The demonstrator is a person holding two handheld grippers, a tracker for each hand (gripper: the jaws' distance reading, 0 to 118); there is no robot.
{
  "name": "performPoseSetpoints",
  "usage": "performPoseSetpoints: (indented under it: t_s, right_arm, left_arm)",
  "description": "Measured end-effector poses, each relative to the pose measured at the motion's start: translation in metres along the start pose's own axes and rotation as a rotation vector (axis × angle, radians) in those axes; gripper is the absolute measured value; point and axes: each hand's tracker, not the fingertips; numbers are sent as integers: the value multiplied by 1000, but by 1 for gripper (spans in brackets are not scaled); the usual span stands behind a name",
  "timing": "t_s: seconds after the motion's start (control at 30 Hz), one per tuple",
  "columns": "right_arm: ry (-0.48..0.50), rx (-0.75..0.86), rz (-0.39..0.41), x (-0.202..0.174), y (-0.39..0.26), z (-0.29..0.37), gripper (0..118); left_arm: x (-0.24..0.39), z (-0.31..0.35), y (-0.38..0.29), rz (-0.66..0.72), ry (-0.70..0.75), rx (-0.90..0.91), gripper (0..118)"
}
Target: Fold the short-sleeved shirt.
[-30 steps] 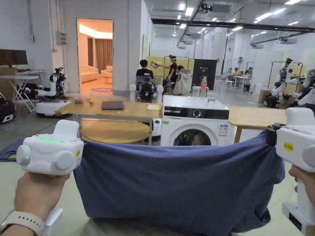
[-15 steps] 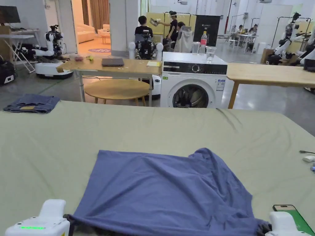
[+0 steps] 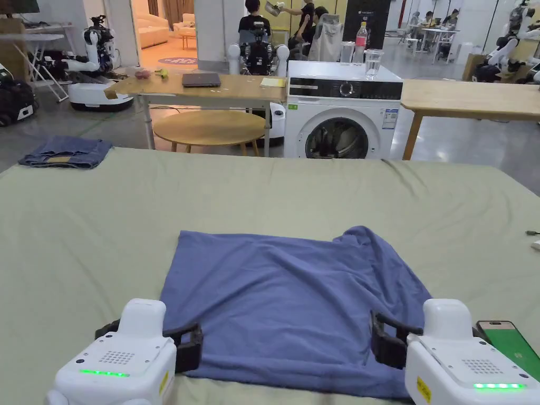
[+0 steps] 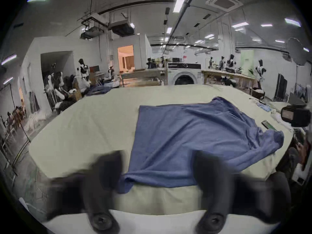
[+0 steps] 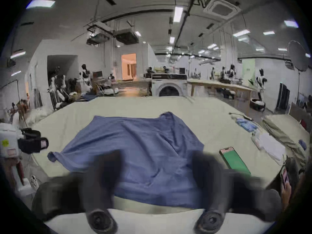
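Sitting straight ahead across the floor, a white washing machine (image 3: 343, 118) with something dark inside the drum, too dim to tell what, and carrying a clear cup (image 3: 373, 61) with water plus a bottle (image 3: 360, 37) on top. Stretching across everything up close, a pale green bed-like surface (image 3: 263, 195), with the blue shirt (image 3: 295, 306) lying mostly flat on its near half, rumpled along the right side. Resting off at the far left corner, folded jeans (image 3: 66, 153). Lying by the right edge, a phone (image 3: 509, 345) with a green screen. Hovering at the shirt's near hem, left gripper (image 4: 158, 168) and right gripper (image 5: 157, 166), both spread wide, gripping nothing.
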Motion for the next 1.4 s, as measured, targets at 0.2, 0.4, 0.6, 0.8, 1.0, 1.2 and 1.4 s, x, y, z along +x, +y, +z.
performPoseSetpoints:
  t_s: [0.2,0.4,0.6,0.8,1.0,1.2,1.4]
  right_arm:
    - [47,-44,2,-17,-28,6,0]
    - [-20,-82,46,4,-46,10,0]
    - [-65,-165,-12,33,-62,-5,0]
    - [-124,-225,-38,66,-60,-12,0]
    - [-112,-202,-106,102,-67,-13,90]
    - [-172,-262,-95,118,-73,-47,95]
    - [-130,-308,-181,121,-78,-42,2]
  left_arm:
    - [-41,10,-9,42,10,-74,0]
    - [-98,0,-43,138,26,-196,11]
    - [-101,-33,-37,65,-11,-274,116]
    - [-95,-65,-10,44,-5,-362,57]
    - [-77,-56,23,19,-33,-362,0]
    - [-63,-44,51,26,-21,-349,0]
    - [-62,-35,58,25,-2,-366,0]
